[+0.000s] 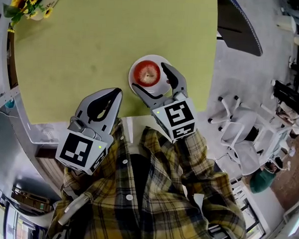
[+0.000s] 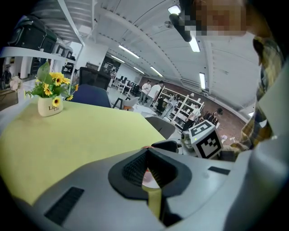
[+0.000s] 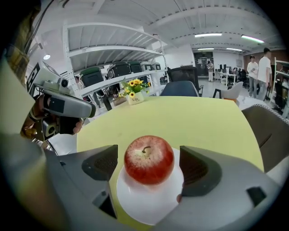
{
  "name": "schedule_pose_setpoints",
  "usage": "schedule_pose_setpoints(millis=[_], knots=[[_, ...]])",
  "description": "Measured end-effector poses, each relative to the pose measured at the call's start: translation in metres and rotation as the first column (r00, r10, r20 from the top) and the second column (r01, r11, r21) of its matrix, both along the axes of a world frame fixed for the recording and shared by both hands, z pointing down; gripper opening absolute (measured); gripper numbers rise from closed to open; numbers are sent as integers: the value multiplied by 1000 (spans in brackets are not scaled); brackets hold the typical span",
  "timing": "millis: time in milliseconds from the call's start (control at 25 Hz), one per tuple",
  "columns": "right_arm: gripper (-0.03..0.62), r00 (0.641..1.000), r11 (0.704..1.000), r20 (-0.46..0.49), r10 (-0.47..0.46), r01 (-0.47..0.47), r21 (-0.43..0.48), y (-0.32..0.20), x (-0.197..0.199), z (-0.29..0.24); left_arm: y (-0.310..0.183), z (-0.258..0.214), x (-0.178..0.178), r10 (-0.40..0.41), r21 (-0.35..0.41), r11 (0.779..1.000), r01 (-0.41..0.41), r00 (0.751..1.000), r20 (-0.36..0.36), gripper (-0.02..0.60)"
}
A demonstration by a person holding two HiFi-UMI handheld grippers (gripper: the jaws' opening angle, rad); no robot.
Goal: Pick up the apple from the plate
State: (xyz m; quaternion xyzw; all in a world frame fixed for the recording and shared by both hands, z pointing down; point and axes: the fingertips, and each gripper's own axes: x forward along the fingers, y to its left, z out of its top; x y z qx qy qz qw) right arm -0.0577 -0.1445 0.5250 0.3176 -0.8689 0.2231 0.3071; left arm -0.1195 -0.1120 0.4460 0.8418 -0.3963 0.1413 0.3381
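Observation:
A red apple [image 1: 146,73] [image 3: 149,160] stands stem up on a small white plate [image 1: 163,88] [image 3: 144,203] near the front edge of the yellow-green table [image 1: 93,46]. My right gripper [image 1: 150,78] [image 3: 150,166] is open, one jaw on each side of the apple. A narrow gap shows between each pad and the fruit. My left gripper [image 1: 115,93] [image 2: 146,169] hovers to the left of the plate, over the table's front edge. Its pads meet with nothing between them.
A white pot of sunflowers [image 1: 33,2] [image 2: 49,97] [image 3: 134,94] sits at the table's far left corner. White office chairs [image 1: 237,129] stand on the floor to the right. People [image 3: 259,72] stand far off in the room.

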Motion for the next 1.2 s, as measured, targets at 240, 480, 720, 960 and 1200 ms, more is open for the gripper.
schedule_pose_setpoints(millis=[240, 480, 720, 960, 1200], knots=[[397, 999, 1000, -35, -11, 11, 11, 1, -3, 16, 8, 14, -1, -4, -30, 1000, 3, 1000, -9, 8], [397, 999, 1000, -37, -7, 7, -5, -2, -7, 24, 8, 17, -7, -17, -49, 999, 16, 999, -28, 8], [397, 1000, 1000, -15, 1, -2, -10, -3, -6, 23, 9, 19, -8, -27, -63, 998, 25, 999, -37, 8], [396, 1000, 1000, -18, -3, 3, -24, -3, -7, 26, 8, 21, -9, -31, -70, 997, 28, 999, -37, 8], [396, 999, 1000, -27, 18, -19, -17, -3, -6, 27, 10, 21, -8, -31, -68, 997, 28, 999, -39, 8]])
